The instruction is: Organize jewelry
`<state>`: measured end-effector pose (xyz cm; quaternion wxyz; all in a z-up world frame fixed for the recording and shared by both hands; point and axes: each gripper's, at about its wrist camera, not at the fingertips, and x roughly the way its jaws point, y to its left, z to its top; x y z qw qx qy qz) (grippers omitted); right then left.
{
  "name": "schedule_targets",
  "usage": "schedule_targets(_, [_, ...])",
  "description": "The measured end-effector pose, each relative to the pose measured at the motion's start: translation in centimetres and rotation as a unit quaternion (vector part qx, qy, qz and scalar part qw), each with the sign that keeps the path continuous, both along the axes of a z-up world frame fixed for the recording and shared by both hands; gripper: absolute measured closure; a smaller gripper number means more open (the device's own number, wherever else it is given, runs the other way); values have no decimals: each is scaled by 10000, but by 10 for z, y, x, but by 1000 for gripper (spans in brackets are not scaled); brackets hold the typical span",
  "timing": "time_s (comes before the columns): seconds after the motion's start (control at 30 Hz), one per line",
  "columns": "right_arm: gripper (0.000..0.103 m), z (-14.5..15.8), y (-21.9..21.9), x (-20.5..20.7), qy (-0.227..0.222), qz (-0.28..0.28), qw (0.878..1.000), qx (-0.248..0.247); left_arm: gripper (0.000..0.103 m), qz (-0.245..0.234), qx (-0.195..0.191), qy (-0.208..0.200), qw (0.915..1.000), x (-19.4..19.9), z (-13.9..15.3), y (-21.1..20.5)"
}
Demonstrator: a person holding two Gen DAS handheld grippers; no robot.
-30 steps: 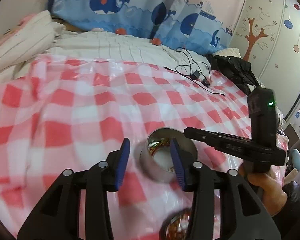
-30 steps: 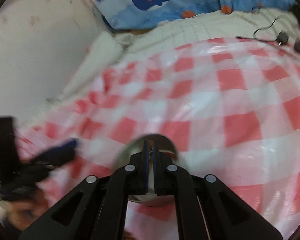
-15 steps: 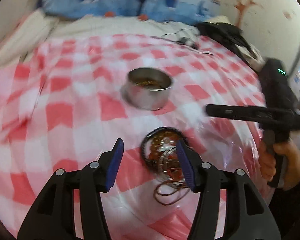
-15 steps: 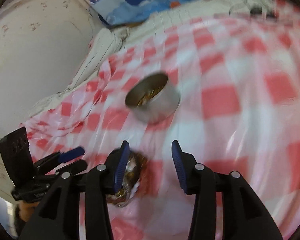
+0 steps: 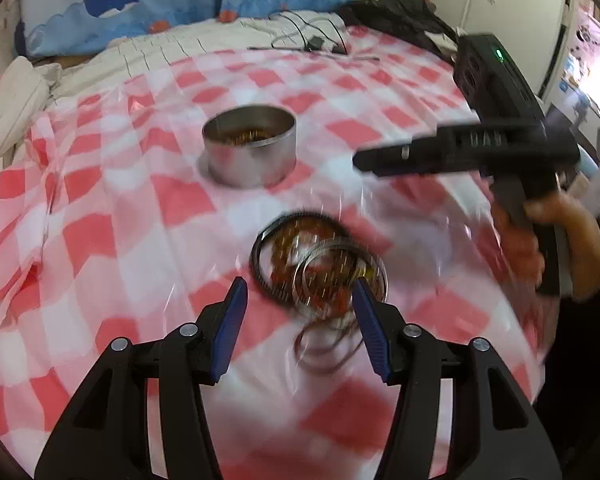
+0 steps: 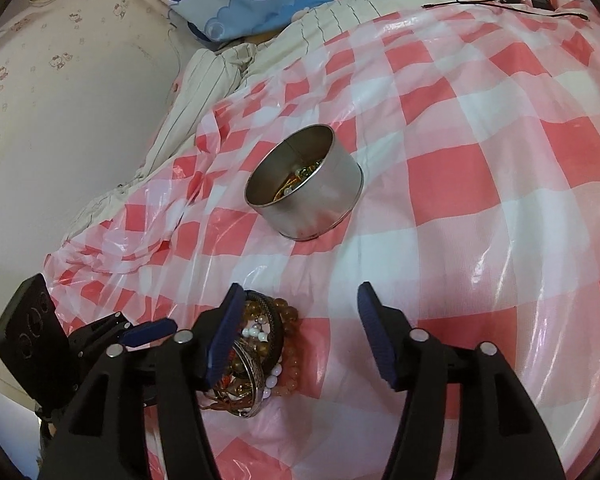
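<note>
A round metal tin (image 5: 250, 150) stands on the red-and-white checked sheet (image 5: 140, 200), with some jewelry lying in it; it also shows in the right wrist view (image 6: 305, 184). A pile of bangles and bead bracelets (image 5: 319, 272) lies on the sheet nearer to me, also in the right wrist view (image 6: 260, 356). My left gripper (image 5: 298, 320) is open and empty, just short of the pile. My right gripper (image 6: 298, 332) is open and empty, with the pile beside its left finger. The right gripper appears from the side in the left wrist view (image 5: 459, 152).
The sheet covers a bed. A whale-print blue pillow (image 5: 140, 4) and white bedding (image 6: 204, 92) lie at the far side. Black cables and chargers (image 5: 311, 40) lie at the far edge. A dark garment (image 5: 399, 16) is at the far right.
My right gripper has opened and drawn back from the tin. My left gripper pulled back from the tin to the jewelry pile, staying open.
</note>
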<state>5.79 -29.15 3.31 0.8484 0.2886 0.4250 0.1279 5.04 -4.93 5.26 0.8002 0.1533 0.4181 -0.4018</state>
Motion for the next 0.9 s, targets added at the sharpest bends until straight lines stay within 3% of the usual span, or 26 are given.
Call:
schedule_targets(0.33, [38,-2,12,0,71,159,9998,-44,51,-141,-27,206,9997,-11,-13,2])
schedule_targets(0.5, [37,-1,13,-1,104,173,9998,-35,52,-199,228,309,9991,-12,-26,-10])
schedule_targets(0.67, [36,4,17,-2,77,240,9996,-110,98,-263,326,370,9984,-16,-26,-7])
schedule_targets(0.9, [36,8,20,-8,146,351,9988,-296,100,-48,-156,257,9995,-16,-2,17])
